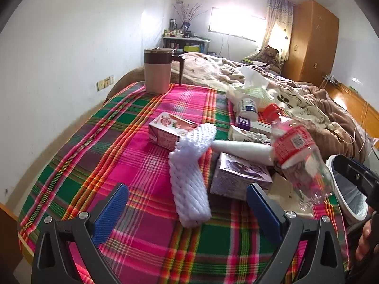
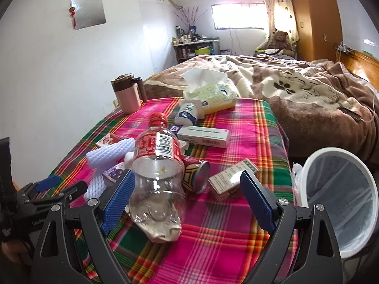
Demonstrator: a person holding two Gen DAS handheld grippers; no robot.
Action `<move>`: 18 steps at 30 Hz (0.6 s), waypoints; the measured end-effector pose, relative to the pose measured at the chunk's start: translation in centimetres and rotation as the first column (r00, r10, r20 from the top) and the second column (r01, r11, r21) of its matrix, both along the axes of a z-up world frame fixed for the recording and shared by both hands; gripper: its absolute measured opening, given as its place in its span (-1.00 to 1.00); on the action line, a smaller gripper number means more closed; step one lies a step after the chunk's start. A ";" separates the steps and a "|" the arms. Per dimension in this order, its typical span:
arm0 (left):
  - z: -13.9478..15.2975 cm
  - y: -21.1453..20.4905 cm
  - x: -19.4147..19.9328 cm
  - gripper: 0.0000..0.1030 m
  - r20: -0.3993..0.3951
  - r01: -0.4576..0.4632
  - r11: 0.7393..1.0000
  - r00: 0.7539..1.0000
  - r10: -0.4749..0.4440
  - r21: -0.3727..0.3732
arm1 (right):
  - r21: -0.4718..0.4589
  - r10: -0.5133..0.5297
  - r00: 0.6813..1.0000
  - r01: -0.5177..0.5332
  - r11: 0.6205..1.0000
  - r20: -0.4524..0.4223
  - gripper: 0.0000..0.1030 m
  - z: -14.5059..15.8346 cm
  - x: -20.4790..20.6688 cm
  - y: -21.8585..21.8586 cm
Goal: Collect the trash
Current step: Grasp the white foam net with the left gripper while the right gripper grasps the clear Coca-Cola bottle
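Trash lies scattered on a plaid-covered table [image 1: 146, 165]. In the left wrist view my left gripper [image 1: 188, 187] is open, its fingers on either side of a white foam net sleeve [image 1: 189, 177] and not touching it. A clear plastic bottle [image 2: 156, 165] with a red label and cap lies between the fingers of my open right gripper [image 2: 187, 175], against the left pad [image 2: 118, 201]. The same bottle [image 1: 298, 156] rests tilted over other litter in the left wrist view. A white bin [image 2: 331, 152] stands off the table's right edge.
Around the bottle lie a pink carton [image 1: 168, 130], a purple carton [image 1: 236, 177], a can [image 2: 196, 175], a small carton [image 2: 232, 177], a long white box [image 2: 203, 137], a tissue pack [image 2: 210, 94] and a lidded mug [image 1: 157, 71]. A bed with blankets [image 2: 308, 90] is behind.
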State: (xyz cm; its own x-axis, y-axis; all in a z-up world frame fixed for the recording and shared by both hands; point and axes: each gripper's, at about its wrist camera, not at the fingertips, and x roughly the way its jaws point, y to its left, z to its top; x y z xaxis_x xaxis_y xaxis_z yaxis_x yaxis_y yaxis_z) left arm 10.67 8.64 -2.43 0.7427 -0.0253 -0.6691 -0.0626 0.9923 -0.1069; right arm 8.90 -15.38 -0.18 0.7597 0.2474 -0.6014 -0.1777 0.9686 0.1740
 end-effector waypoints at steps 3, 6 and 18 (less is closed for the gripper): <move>-0.5 0.6 1.0 0.88 -0.019 -0.004 1.000 1.000 0.004 -0.006 | 0.001 0.027 1.000 -0.027 1.000 -0.013 0.78 0.0 0.4 0.8; -1.6 1.2 2.2 0.77 -0.066 0.002 1.000 0.998 -0.004 -0.024 | -0.008 0.041 0.999 -0.041 0.999 -0.030 0.78 -0.2 1.0 1.4; -4.3 1.8 4.9 0.40 -0.148 -0.018 0.998 0.989 0.008 -0.065 | -0.025 0.085 0.991 -0.087 0.996 -0.099 0.38 -1.1 3.2 3.4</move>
State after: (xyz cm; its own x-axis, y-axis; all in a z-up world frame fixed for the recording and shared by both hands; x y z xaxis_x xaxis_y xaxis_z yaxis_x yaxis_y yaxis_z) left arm 15.58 10.42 -6.74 0.6366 -0.0644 -0.7685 -0.0950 0.9824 -0.1610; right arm 12.12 -11.96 -1.23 0.6734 0.2902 -0.6799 -0.2440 0.9554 0.1661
